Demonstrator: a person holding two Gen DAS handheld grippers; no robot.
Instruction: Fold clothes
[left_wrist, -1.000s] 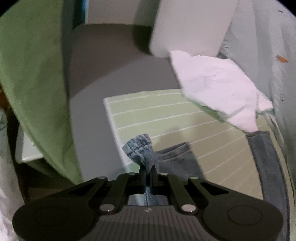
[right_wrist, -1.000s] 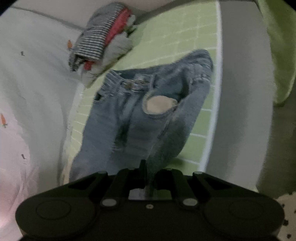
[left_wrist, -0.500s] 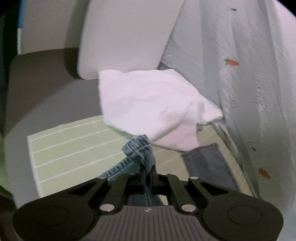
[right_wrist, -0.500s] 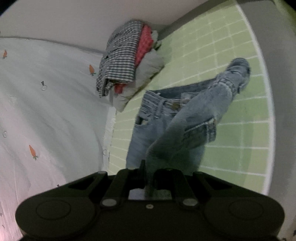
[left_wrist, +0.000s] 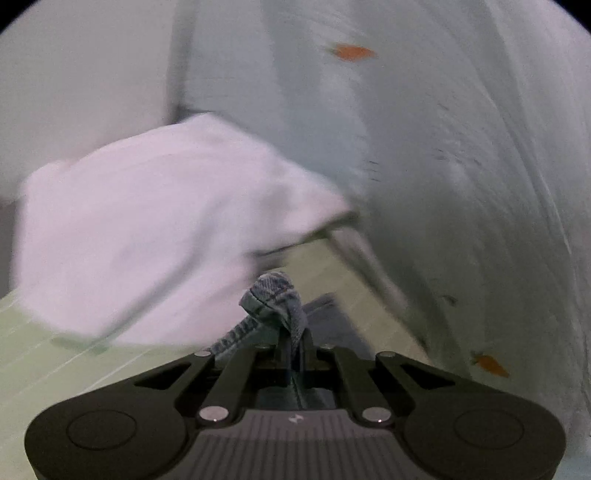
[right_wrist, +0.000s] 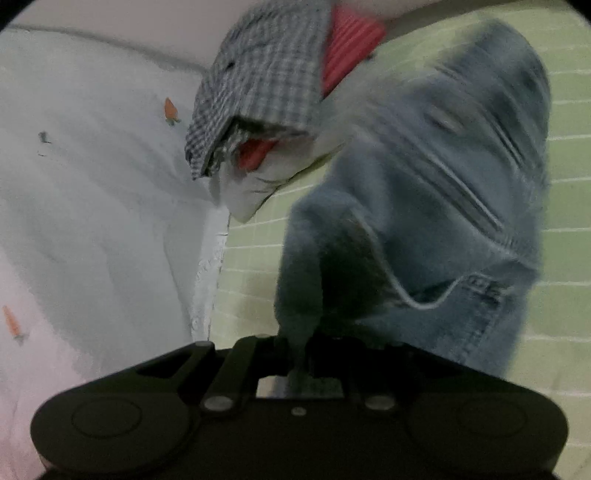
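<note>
Both grippers have their fingers clamped on the jeans (right_wrist: 424, 221): left gripper (left_wrist: 291, 343) pinches a bunched denim edge at frame center, right gripper (right_wrist: 301, 343) holds the bulk, filling the frame's right over the green mat (right_wrist: 251, 280).

Motion blur smears the white garment (left_wrist: 147, 236) beyond my left hand-held gripper (left_wrist: 291, 345), so I can't read its folds. The jeans (right_wrist: 424, 221) are blurred too, hiding much of the green mat (right_wrist: 565, 177) behind them. The stacked clothes (right_wrist: 273, 81) beside the jeans run past the top edge.
</note>
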